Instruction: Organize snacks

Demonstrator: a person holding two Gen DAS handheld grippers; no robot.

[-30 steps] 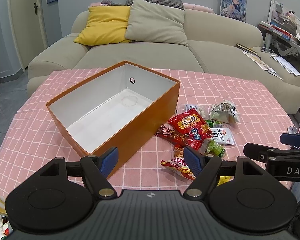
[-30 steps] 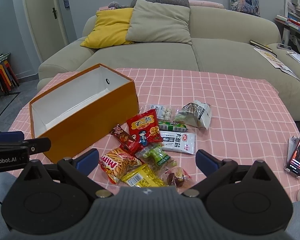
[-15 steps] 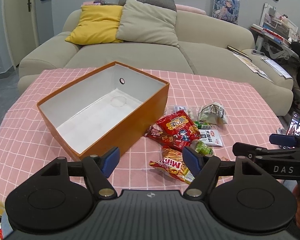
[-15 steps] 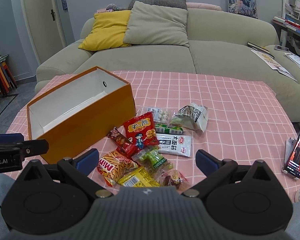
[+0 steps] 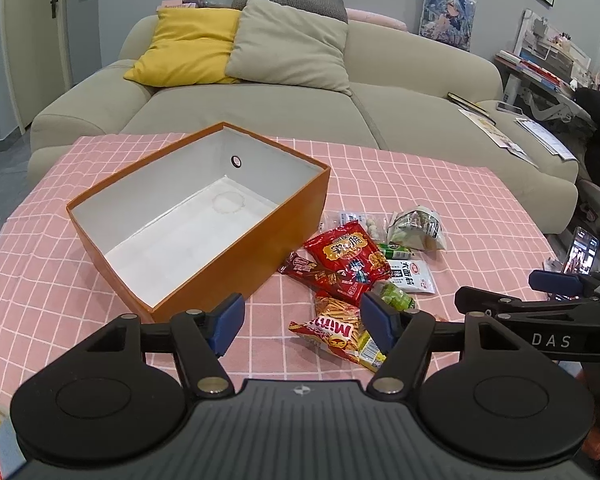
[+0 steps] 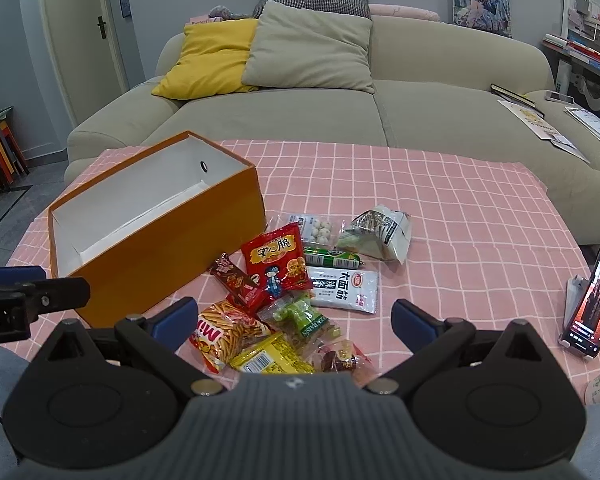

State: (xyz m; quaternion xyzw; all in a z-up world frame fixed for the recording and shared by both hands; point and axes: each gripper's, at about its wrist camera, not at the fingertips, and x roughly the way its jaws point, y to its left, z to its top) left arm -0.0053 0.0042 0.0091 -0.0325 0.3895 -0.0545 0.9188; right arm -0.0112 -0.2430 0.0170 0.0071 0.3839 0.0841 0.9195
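Several snacks (image 6: 276, 300) beyond apparently empty jaws

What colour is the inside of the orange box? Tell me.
White. The orange box has plain white inner walls and floor, seen best in the left wrist view.

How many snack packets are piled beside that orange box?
10, all in one loose, overlapping pile on the pink cloth, right of the orange box; none is inside it. More may be hidden underneath.
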